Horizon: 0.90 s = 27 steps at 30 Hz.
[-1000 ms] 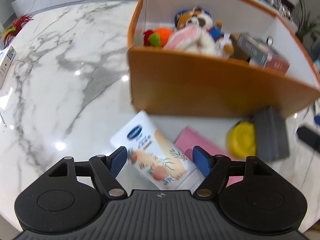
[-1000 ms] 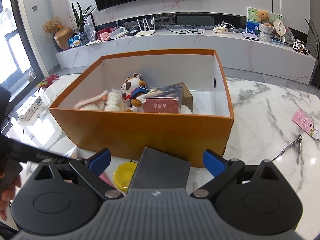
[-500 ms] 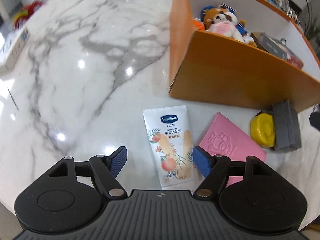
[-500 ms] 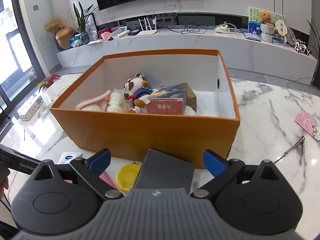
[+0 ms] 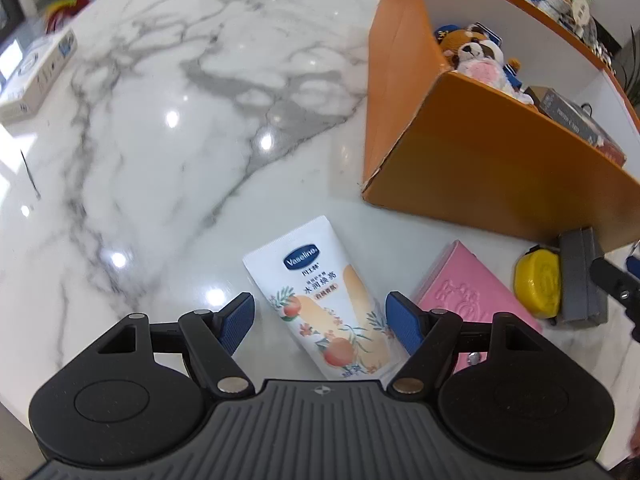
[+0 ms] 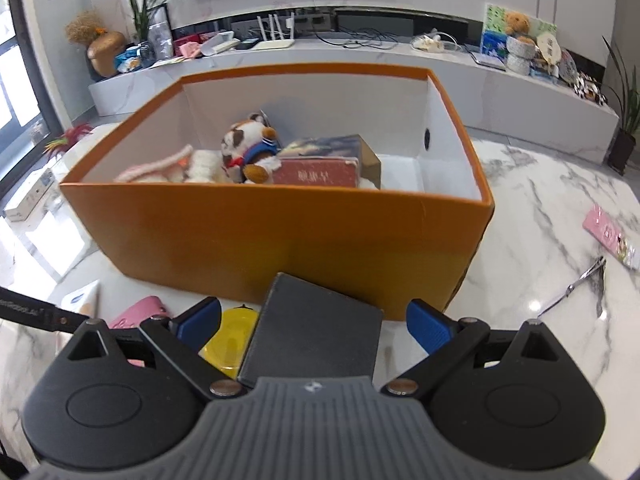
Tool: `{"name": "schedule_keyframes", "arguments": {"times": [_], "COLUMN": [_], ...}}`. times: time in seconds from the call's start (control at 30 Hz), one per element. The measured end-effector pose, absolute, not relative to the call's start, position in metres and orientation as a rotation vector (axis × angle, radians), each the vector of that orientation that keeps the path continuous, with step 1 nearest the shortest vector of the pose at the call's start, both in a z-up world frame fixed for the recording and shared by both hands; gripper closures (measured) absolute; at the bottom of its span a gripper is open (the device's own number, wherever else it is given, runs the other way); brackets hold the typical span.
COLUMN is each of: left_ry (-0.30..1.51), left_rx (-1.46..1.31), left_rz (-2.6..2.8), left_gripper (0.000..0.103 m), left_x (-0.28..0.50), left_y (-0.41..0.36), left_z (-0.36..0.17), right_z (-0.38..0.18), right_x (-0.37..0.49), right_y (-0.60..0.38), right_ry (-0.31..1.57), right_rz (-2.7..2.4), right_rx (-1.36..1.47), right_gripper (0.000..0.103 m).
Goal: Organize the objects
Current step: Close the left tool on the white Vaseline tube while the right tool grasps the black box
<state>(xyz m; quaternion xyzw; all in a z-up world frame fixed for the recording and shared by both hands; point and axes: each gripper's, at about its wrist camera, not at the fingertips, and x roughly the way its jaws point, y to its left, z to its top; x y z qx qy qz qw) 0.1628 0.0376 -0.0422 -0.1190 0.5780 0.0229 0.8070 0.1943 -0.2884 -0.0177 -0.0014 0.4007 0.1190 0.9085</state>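
Left tongs [image 5: 320,322] are spread wide over the lotion tube [image 5: 320,300], which lies flat on the marble counter [image 5: 160,140] just in front of the orange box [image 5: 480,160]; pads aren't touching it. Right tongs [image 6: 314,322] gape open too, above a dark gray case [image 6: 316,340] lying by a yellow disc [image 6: 234,340]. A pink notebook [image 5: 476,292] sits between tube and disc.
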Motion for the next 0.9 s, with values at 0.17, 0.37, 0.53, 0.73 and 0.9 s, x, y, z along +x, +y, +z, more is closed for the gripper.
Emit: {"name": "schedule_keyframes", "arguments": {"times": [0.17, 0.37, 0.53, 0.73, 0.9], "left_ry": [1.231, 1.194, 1.194, 1.180, 1.178], "left_rx": [-0.355, -0.396, -0.311, -0.356, -0.320], "left_rz": [0.030, 0.059, 0.044, 0.069, 0.054], "left_gripper": [0.019, 0.019, 0.019, 0.019, 0.021], "left_x": [0.159, 0.157, 0.157, 0.151, 0.149], "left_y": [0.037, 0.035, 0.027, 0.026, 0.019], "left_z": [-0.043, -0.043, -0.043, -0.044, -0.043], "right_z": [-0.028, -0.033, -0.034, -0.037, -0.038], "right_x": [0.202, 0.204, 0.206, 0.209, 0.210], "right_y": [-0.290, -0.287, -0.288, -0.291, -0.293], "right_ry": [0.862, 0.875, 0.872, 0.882, 0.893], "right_rz": [0.238, 0.236, 0.223, 0.221, 0.237], "right_rx": [0.025, 0.011, 0.007, 0.028, 0.048], "right_gripper": [0.005, 0.005, 0.005, 0.009, 0.015]}}
